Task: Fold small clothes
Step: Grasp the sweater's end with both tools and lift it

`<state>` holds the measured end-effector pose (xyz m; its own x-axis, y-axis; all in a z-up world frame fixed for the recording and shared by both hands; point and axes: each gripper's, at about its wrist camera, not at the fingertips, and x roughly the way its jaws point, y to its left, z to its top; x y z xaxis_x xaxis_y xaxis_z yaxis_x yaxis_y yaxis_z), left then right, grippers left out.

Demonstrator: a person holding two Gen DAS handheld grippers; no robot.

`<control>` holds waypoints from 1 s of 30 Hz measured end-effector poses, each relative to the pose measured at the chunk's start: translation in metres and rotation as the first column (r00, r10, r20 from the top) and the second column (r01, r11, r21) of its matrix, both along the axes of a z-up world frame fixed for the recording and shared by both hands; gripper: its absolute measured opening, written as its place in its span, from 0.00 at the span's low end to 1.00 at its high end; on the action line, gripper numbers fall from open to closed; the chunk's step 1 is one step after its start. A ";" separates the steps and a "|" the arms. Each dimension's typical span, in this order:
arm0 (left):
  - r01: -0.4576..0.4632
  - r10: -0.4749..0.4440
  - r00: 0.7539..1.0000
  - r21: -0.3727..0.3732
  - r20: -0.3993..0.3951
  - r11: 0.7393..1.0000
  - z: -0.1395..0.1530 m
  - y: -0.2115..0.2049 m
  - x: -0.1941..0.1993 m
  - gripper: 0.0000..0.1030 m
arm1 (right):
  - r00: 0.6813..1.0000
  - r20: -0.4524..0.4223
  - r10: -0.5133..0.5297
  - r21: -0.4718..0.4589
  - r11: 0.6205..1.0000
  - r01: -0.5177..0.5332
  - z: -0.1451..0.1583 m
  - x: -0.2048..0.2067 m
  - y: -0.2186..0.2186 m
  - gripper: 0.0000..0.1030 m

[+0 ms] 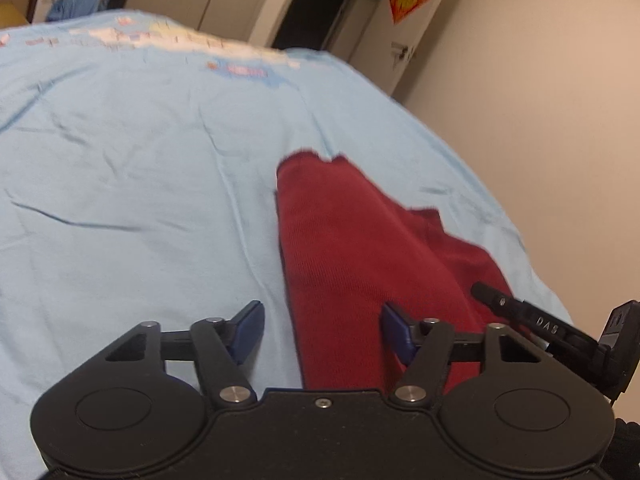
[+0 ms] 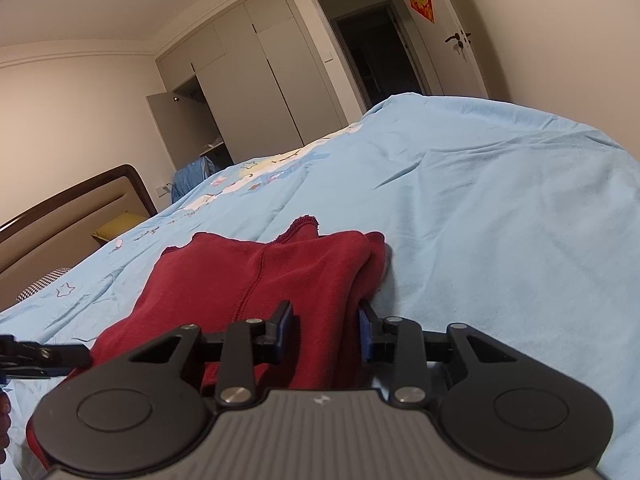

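Red garment point(image 2: 256, 280) lying partly folded on the blue sheet point(image 2: 480, 208), near the bed's edge on the wall side, layers doubled along its right flank. Left gripper point(image 1: 322, 330) released, jaws spread wide, gripping nothing; its right finger point(image 1: 394, 334) over the cloth, its left finger point(image 1: 250, 330) over bare sheet, the garment's left edge running between them. Right gripper point(image 2: 326, 332) part open with a bunch of the folded edge sitting between its fingers; cannot tell whether the pads actually bite the cloth or merely straddle it. Risks, as judged from here: closing the left gripper in this stance likely to pinch sheet along with garment, since one finger rides on bedding, and a lift then drags the sheet into wrinkles and spoils the fold. Catching only the top layer on the right likely to peel the doubled stack apart instead of carrying it over whole. Uneven pull between the two sides apt to skew the crease, the knit being soft and stretchy. Cloth close to the mattress edge, so a hard sideways tug could slide it toward the drop. Left view blurred, so exact contact hard to confirm.
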<state>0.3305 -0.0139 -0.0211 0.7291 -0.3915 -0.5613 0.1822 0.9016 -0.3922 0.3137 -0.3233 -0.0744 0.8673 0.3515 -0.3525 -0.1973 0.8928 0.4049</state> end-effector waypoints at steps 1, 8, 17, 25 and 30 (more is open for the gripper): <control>0.005 -0.005 1.000 -0.012 -0.015 1.000 -0.001 0.000 0.003 0.63 | 1.000 0.000 0.000 0.004 1.000 0.000 0.000 0.000 0.000 0.35; -0.004 0.000 0.996 -0.049 -0.088 0.999 -0.003 -0.007 0.011 0.46 | 1.000 -0.001 -0.001 0.015 1.000 0.001 -0.001 0.000 -0.001 0.36; -0.016 0.014 1.000 0.163 0.012 0.986 0.019 -0.039 -0.006 0.37 | 1.000 0.004 -0.015 -0.016 1.000 0.015 0.000 -0.003 0.004 0.34; -0.016 -0.010 0.994 0.238 0.108 0.971 0.042 -0.049 -0.024 0.33 | 0.997 0.053 -0.051 -0.088 0.995 0.055 0.024 -0.015 0.022 0.15; -0.018 -0.025 0.987 0.265 0.159 0.964 0.058 -0.046 -0.031 0.32 | 0.994 0.104 -0.022 -0.085 0.996 0.031 0.049 -0.017 0.037 0.15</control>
<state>0.2996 -0.0603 0.0368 0.8164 -0.2469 -0.5220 0.2258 0.9685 -0.1050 0.2962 -0.2859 -0.0257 0.9093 0.2997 -0.2886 -0.2095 0.9291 0.3049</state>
